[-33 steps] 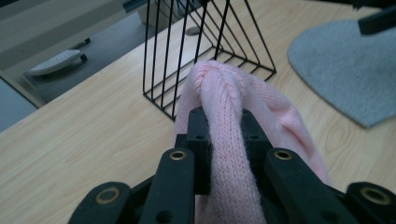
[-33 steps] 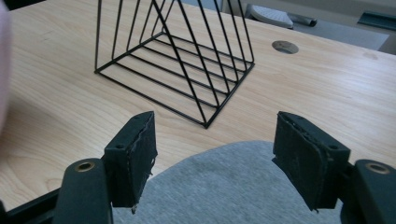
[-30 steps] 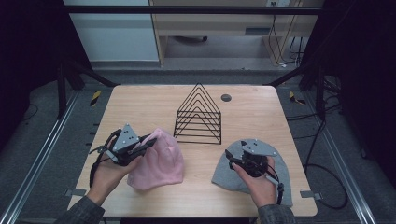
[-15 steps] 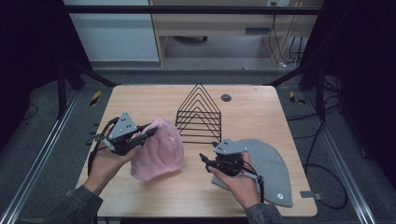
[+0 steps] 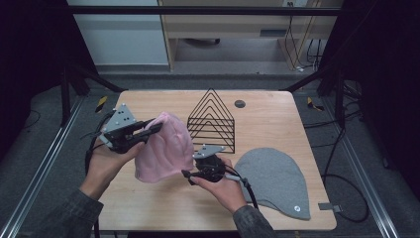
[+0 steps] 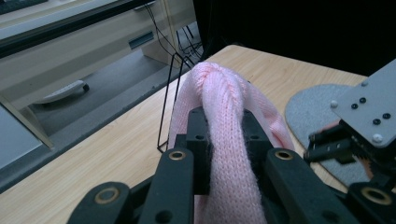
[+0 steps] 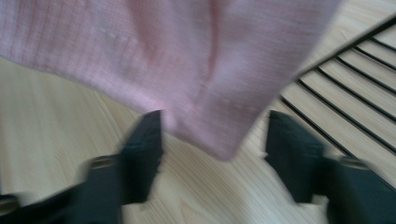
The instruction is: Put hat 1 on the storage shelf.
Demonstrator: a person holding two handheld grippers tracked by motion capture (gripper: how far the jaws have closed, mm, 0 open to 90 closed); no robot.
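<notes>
- The table (image 5: pixel 277 119) was light wood with a round dark plug (image 5: pixel 239 103) set near its far edge.
- Grey floor (image 5: pixel 44 134) lay around the table, with metal rails and black cables on it.
- Behind the table stood a pale wooden bench (image 5: pixel 233 25) and a white wall panel (image 5: pixel 116 34).
- A black wire rack (image 5: pixel 212 120) shaped like triangles stood in the middle of the table.
- A grey knit hat (image 5: pixel 277 178) lay flat on the right, with a small round tag near its brim; I could not read it.
- The left gripper (image 5: pixel 148 130) was shut tight on a fold of the pink knit hat (image 5: pixel 166 148) and held it up above the table, just left of the rack.
- The right gripper (image 5: pixel 187 174) was low by the hanging edge of the pink hat. Its jaws had just been closing, but they stood apart, with the hat's corner between them and not pinched.
</notes>
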